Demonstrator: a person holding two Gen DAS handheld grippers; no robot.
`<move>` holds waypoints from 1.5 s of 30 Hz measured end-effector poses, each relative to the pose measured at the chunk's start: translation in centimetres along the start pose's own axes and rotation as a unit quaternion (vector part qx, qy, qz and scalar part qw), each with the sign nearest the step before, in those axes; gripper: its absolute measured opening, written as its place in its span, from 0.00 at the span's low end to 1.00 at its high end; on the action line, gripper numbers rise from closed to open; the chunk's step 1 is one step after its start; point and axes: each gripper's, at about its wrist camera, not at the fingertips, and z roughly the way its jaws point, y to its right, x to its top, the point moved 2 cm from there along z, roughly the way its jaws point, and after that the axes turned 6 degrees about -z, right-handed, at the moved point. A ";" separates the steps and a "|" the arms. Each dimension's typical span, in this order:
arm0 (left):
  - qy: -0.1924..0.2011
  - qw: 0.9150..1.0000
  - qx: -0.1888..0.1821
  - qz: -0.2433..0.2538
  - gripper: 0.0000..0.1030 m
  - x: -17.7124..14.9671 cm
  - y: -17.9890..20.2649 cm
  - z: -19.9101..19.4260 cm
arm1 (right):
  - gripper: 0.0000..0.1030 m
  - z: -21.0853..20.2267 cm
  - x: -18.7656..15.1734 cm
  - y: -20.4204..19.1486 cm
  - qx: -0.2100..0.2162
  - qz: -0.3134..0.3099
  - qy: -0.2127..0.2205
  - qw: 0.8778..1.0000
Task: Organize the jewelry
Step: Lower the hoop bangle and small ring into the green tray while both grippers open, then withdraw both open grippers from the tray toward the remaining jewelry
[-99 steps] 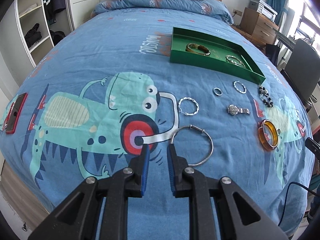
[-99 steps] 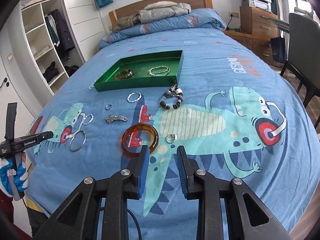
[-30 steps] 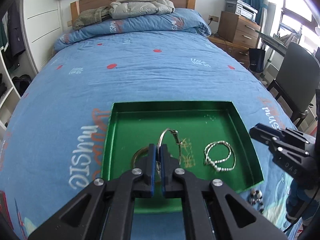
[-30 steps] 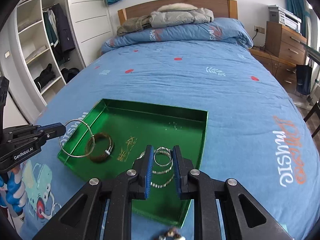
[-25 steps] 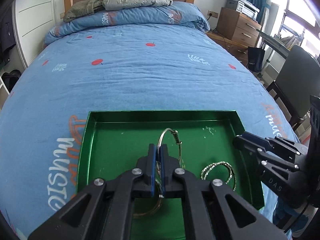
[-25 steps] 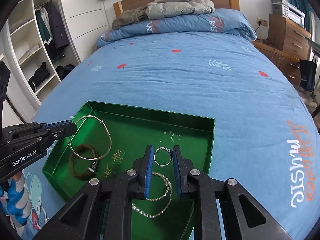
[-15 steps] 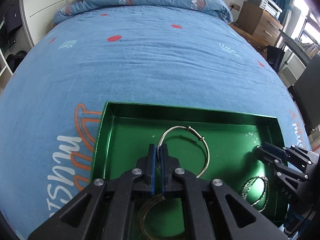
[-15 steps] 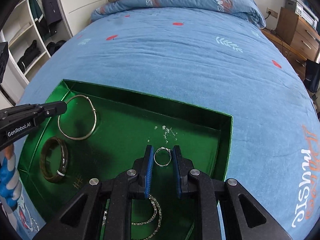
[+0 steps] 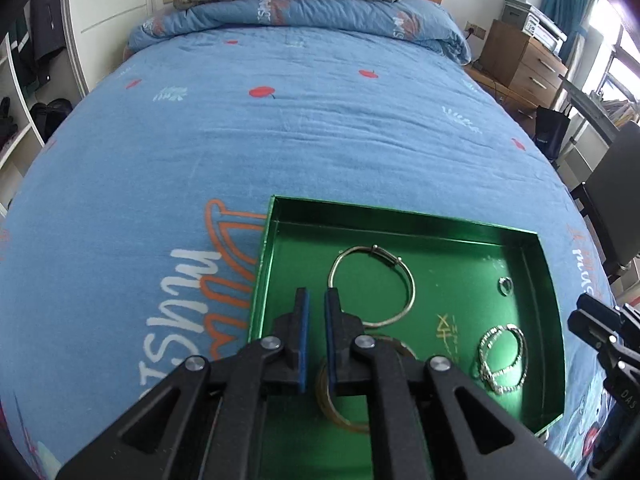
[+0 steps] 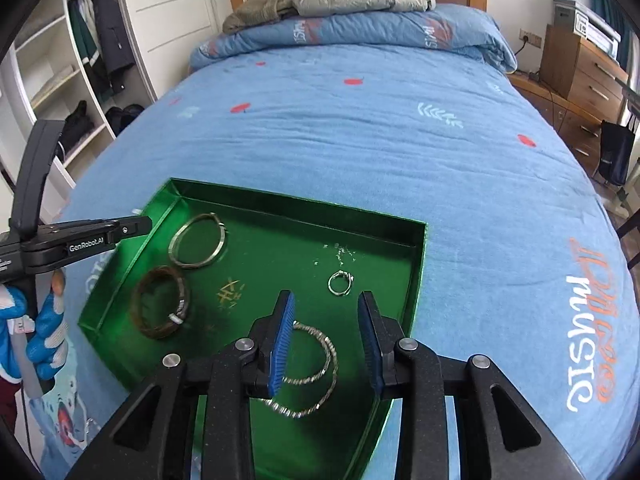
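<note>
Both drops are just made: the large thin silver bangle [image 9: 372,284] and the small silver ring [image 10: 340,282] lie loose in the shallow green tray [image 10: 416,280] on the bed. The left gripper [image 9: 315,320] and right gripper [image 10: 326,340] have just been opening their jaws, which now stand parted and empty. Next, I judge, both pull back toward whatever jewelry remains outside the tray.

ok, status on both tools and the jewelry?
Left tool jaws just opening, empty; silver bangle lying in green tray. Right tool jaws just opening, empty; small ring on tray floor. Nothing blocking.
</note>
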 end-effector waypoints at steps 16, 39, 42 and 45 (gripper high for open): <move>0.072 0.997 0.015 0.037 0.08 -14.7 -7.4 -20.4 | 0.32 -22.5 -13.2 -4.1 0.008 -0.020 0.095 0.995; 0.033 0.999 -0.009 0.030 0.18 -25.8 -9.2 -21.1 | 0.32 -21.9 -24.9 -7.3 0.033 0.061 0.045 0.997; 0.016 0.999 -0.013 0.026 0.18 -26.2 -8.7 -19.0 | 0.32 -20.3 -25.1 -7.2 0.037 0.066 0.032 0.997; 0.002 1.000 -0.018 0.024 0.18 -26.1 -8.4 -16.9 | 0.32 -18.5 -25.1 -6.9 0.038 0.068 0.017 0.997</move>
